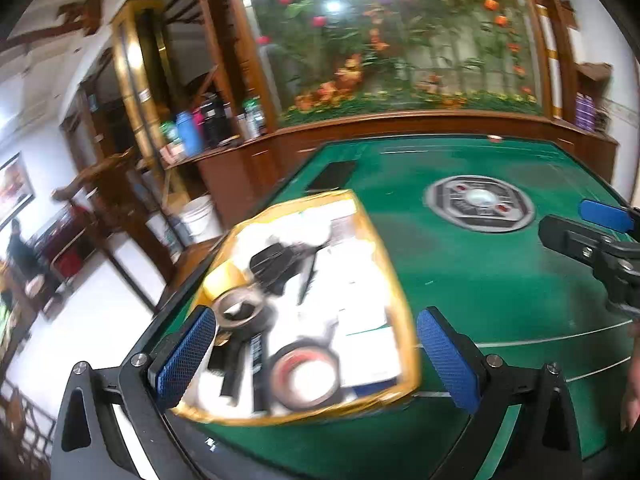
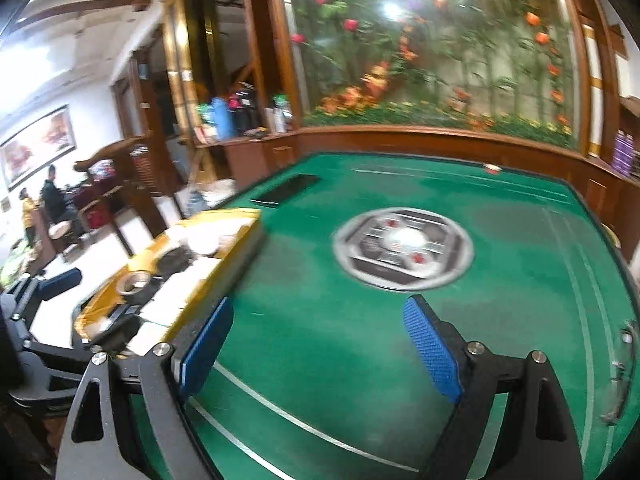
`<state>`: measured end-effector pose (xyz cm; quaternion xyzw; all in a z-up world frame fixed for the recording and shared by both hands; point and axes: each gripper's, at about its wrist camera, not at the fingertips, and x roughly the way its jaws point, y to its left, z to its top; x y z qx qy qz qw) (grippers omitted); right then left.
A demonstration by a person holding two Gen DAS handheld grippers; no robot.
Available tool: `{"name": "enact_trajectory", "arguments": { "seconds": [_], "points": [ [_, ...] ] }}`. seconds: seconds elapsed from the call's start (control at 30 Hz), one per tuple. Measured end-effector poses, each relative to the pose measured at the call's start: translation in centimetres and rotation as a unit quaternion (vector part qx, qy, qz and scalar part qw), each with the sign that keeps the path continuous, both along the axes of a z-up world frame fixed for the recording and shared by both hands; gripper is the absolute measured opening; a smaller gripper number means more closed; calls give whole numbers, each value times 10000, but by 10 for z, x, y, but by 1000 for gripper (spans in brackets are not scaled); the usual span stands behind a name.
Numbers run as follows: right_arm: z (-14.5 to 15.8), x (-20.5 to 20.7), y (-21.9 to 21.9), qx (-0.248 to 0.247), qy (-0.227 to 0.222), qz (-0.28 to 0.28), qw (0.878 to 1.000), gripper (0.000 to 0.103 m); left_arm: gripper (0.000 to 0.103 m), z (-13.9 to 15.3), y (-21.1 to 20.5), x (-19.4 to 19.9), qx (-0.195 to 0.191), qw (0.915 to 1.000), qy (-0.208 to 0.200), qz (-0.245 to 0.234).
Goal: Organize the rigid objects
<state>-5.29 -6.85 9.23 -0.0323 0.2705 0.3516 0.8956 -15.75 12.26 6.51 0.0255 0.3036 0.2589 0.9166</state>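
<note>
Left wrist view puts the gold-rimmed tray (image 1: 400,280) right ahead of my left gripper (image 1: 316,360), lying at the left edge of the green table (image 1: 480,280), its long axis running away from me and a little to the right. Inside it I count three tape rolls: a grey roll (image 1: 242,308) just beside my left pad, a yellow roll (image 1: 224,282) touching it on the far side, and a dark roll with a reddish core (image 1: 306,376) nearest me, between my spread fingers. A black tool (image 1: 280,264) lies further in, a flat black bar (image 1: 244,364) sits between the grey and reddish rolls, and white paper or cards cover the floor; motion blur keeps me from naming them better. My left gripper is wide apart and pinching nothing, and it is clearly the nearer one to the tray. My right gripper (image 2: 320,344) is also spread and empty, hanging over bare felt with the tray (image 2: 224,272) off to its left, near but apart. I judge the reddish-core roll the easiest reach, straight down and forward from the left gripper. Further out, a round control panel (image 2: 404,250) sits mid-table, and a dark flat slab (image 2: 288,190) lies beyond the tray's far end.
</note>
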Motion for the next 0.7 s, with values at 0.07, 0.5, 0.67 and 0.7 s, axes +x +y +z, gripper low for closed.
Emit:
{"name": "enact_trajectory", "arguments": {
  "seconds": [0.07, 0.5, 0.67, 0.7],
  "points": [
    [0, -14, 12, 97, -167, 199, 9996, 92, 102, -5, 13, -6, -51, 9997, 52, 211],
    [-10, -52, 62, -35, -518, 909, 9945, 103, 102, -29, 63, -19, -270, 9967, 88, 757],
    [-10, -60, 69, -217, -694, 974, 9926, 103, 102, -31, 70, -20, -558, 9958, 63, 729],
    [-10, -60, 69, -236, -698, 990, 9924, 103, 102, -31, 70, -21, -572, 9958, 59, 715]
  ]
}}
